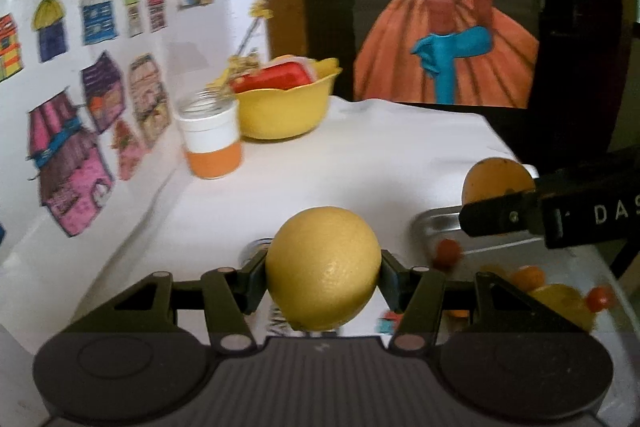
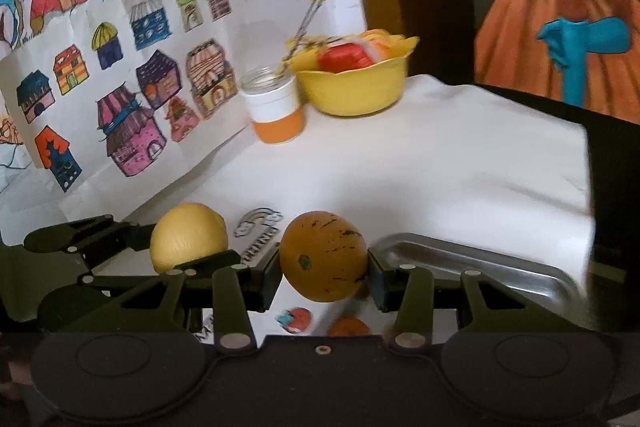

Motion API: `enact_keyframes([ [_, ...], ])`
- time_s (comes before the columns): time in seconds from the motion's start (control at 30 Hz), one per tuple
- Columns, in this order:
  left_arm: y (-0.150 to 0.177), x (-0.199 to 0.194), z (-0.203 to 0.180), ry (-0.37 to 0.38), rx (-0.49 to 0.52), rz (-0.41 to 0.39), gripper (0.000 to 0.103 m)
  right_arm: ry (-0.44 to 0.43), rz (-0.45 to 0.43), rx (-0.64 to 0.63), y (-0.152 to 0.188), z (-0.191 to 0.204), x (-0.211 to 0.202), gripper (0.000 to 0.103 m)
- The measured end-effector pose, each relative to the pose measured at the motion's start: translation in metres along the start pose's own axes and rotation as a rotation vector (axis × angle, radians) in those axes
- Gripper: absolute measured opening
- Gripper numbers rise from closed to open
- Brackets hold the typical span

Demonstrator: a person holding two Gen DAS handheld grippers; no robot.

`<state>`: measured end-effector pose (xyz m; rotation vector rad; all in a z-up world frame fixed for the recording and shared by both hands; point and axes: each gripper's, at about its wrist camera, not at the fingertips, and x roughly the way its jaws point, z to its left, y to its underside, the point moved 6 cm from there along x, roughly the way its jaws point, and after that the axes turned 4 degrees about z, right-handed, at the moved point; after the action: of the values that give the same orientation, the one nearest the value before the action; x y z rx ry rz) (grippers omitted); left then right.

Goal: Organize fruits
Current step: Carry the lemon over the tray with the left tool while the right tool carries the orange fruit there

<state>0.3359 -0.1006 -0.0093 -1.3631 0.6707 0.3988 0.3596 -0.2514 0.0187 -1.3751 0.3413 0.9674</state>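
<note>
My left gripper (image 1: 323, 273) is shut on a yellow lemon (image 1: 323, 269), held above the white tablecloth; the same lemon (image 2: 188, 237) shows at the left of the right wrist view. My right gripper (image 2: 323, 267) is shut on an orange fruit with dark specks (image 2: 323, 255), seen also at the right of the left wrist view as the orange fruit (image 1: 496, 183). A steel tray (image 2: 480, 263) lies just right of it. The tray (image 1: 436, 223) holds several small red and orange fruits (image 1: 448, 253).
A yellow bowl (image 2: 356, 87) with red and yellow items stands at the back by the wall. A white and orange jar (image 2: 276, 107) stands beside it. Coloured drawings cover the wall on the left. The table's right edge (image 2: 588, 187) drops to dark space.
</note>
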Motion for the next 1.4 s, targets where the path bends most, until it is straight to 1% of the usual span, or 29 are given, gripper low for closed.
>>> enact_keyframes([
  [0.13, 0.0, -0.003, -0.024, 0.032, 0.015, -0.003, 0.061, 0.037, -0.01, 0.012, 0.007, -0.021, -0.02, 0.047],
  [0.33, 0.004, -0.008, -0.056, 0.073, 0.037, 0.0, 0.061, 0.076, -0.018, 0.036, 0.02, -0.048, -0.04, 0.047],
  [0.67, 0.02, -0.021, -0.094, 0.123, 0.077, 0.013, 0.061, 0.106, -0.02, 0.083, 0.046, -0.076, -0.054, 0.047],
  [0.97, 0.039, -0.032, -0.119, 0.164, 0.094, 0.039, 0.061, 0.112, -0.018, 0.104, 0.065, -0.084, -0.062, 0.047],
  [1.17, 0.045, -0.036, -0.127, 0.185, 0.099, 0.055, 0.061, 0.107, -0.017, 0.123, 0.08, -0.087, -0.07, 0.047],
  [1.4, 0.05, -0.043, -0.133, 0.187, 0.114, 0.055, 0.061, 0.109, -0.01, 0.126, 0.099, -0.087, -0.078, 0.047],
])
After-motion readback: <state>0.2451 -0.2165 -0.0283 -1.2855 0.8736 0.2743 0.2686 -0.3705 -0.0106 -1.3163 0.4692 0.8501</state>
